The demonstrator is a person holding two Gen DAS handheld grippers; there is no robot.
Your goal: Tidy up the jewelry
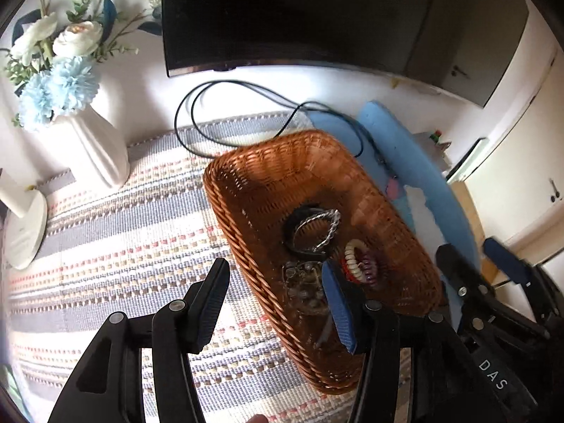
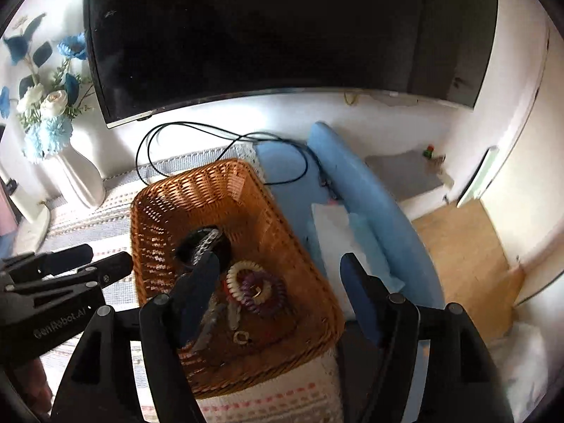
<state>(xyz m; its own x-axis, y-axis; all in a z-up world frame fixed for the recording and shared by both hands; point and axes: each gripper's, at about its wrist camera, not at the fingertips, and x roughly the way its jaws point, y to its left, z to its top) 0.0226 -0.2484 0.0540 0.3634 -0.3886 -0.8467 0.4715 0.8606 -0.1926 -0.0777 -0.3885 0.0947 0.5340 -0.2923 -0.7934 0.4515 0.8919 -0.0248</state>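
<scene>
Left wrist view: taken from close above the wicker basket, angled steeply down and forward past the left gripper. Right wrist view: taken from the basket's other side, likewise tilted down past the right gripper. Shared: basket, striped mat, vase, dark screen.
</scene>
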